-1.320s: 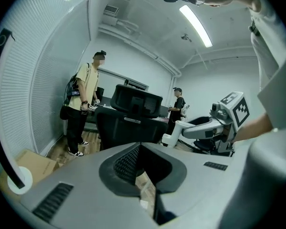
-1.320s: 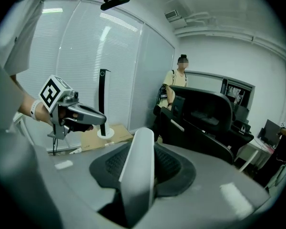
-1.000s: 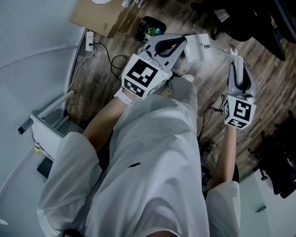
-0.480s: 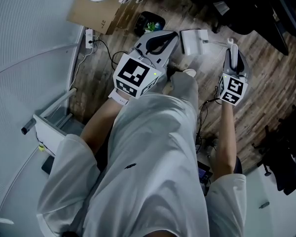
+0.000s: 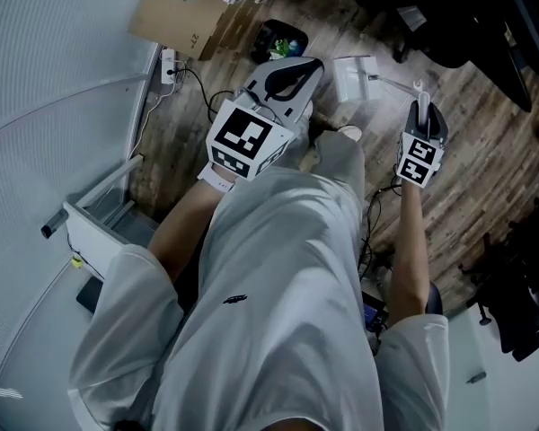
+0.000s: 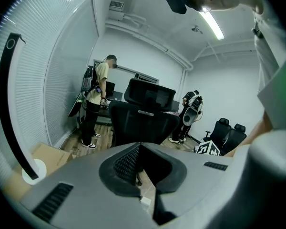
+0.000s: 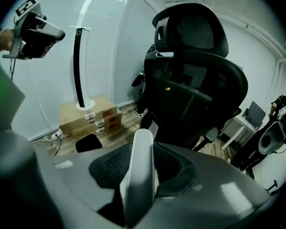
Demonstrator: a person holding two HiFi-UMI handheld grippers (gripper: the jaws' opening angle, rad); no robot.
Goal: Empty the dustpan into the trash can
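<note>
The right gripper [image 5: 419, 108] has its fingers clamped on the white dustpan handle [image 7: 140, 175], which stands up between them in the right gripper view. In the head view the handle runs from those fingers up and to the left, ending at the white dustpan [image 5: 353, 74] in the upper middle of the frame, above the wooden floor [image 5: 485, 151]. The trash can [image 5: 278, 41], small, black and with something green inside, stands further to the upper left. It is near the pan but clearly apart from it, so the coming move probably turns on carrying the pan leftward along the line of its own handle until its lip is over the can's mouth. The left gripper [image 5: 316, 65] has its fingers together on nothing. It points into the gap between pan and can and lies nearer the can than the right gripper does, so it may crowd the path. Room is tight on the far side: cardboard boxes [image 5: 175, 25] sit just beyond the can at the upper left, cables [image 5: 198, 97] trail on the floor at left, and a black office chair [image 7: 195, 80] fills the upper right.
</note>
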